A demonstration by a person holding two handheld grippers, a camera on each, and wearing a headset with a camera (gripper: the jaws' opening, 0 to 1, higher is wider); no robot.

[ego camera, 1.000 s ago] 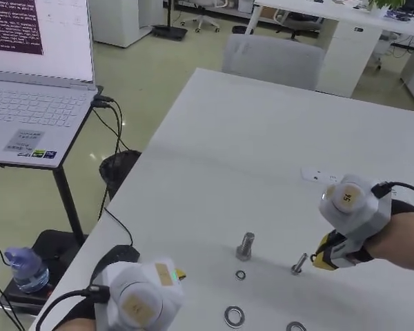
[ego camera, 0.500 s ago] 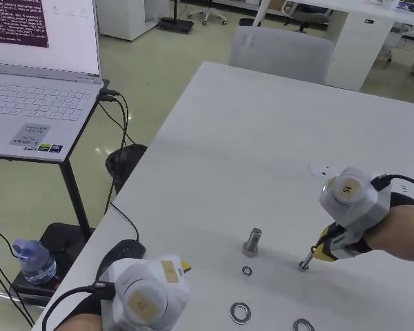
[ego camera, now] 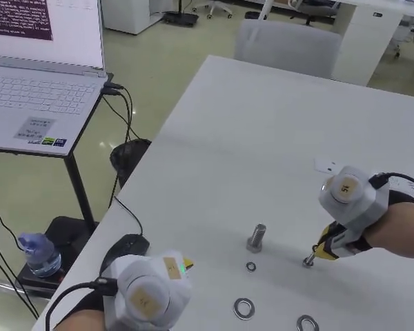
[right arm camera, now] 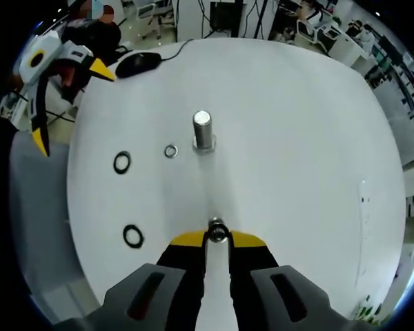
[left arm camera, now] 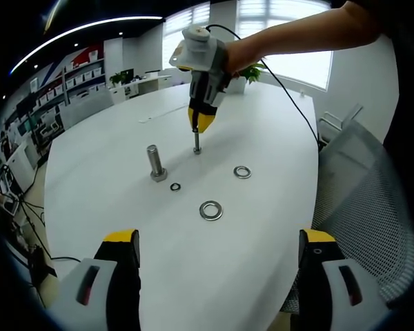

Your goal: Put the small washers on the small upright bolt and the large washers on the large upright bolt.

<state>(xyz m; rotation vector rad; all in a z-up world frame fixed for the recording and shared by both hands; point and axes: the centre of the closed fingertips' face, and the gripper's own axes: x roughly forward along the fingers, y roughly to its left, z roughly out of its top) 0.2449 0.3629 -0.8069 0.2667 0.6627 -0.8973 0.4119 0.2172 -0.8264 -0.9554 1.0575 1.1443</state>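
Right gripper pinched on the small bolt, which could tip over

The right gripper has its jaws nearly together around the top of the small bolt, which stands upright on the table to the right of the large bolt; whether a washer is between the tips I cannot tell. This bolt is thin and stands only on its head, so I think a sideways pull at release could knock it down, and a washer not centred would drop beside it. One small washer lies just near the large bolt, and two large washers lie nearer. The left gripper hovers at the near edge, jaws wide apart
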